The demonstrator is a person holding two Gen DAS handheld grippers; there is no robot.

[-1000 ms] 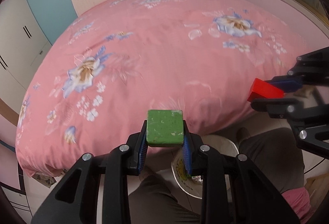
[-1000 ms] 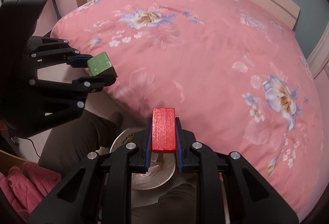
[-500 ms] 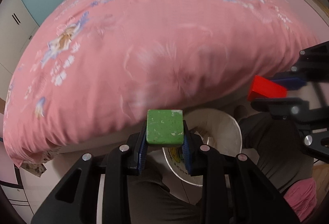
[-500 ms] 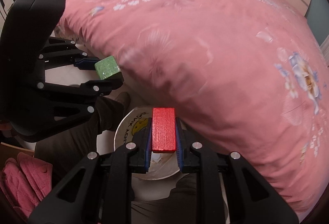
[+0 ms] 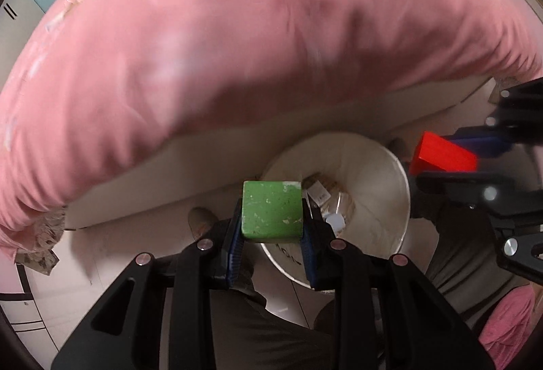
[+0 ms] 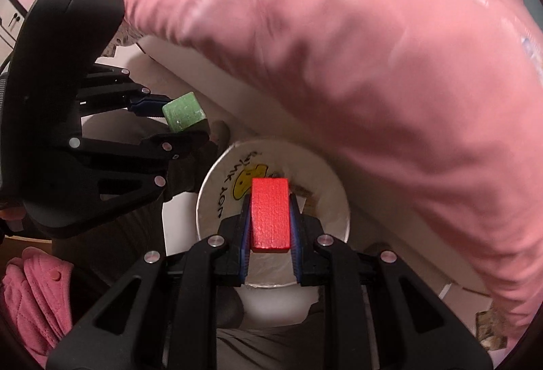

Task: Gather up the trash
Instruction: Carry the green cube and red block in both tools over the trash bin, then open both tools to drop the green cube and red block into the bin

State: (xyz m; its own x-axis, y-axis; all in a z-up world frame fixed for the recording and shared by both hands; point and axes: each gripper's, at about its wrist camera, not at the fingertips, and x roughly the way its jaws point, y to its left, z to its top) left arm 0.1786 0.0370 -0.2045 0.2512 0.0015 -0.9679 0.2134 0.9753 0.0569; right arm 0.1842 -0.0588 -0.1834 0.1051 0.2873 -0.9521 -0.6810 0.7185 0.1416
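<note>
While both grippers point steeply down beside the bed, seen through two fisheye wrist cameras. Left gripper, low centre of its own frame, clamped on a chipped green wooden cube held between blue-padded fingers. Right gripper, low centre of its frame, pinching a red rectangular wooden block by its narrow sides, long axis running up the frame along the fingers.

Below and just beyond both loads: a round white waste bin standing on the pale floor against the bed base, mouth open upward, scraps of paper and packaging at the bottom. In the left view, cube overlapping the bin's left rim – mostly outside the opening, bin centre lying to the right and slightly up. In the right view, red block sitting squarely over the bin's mouth. Judged nearer to a clean drop: the right hand; the left likely needing a small shift toward frame right first.

Writing on the bin's inner wall, upper left of the opening in the right view – black hand-style letters beside a yellow cartoon figure, upside down, not legible with confidence. No other labels readable.

Blurred pink quilt arching across the top of both frames. Dark trousered legs either side of the bin; pink quilted fabric at lower left of the right view.
</note>
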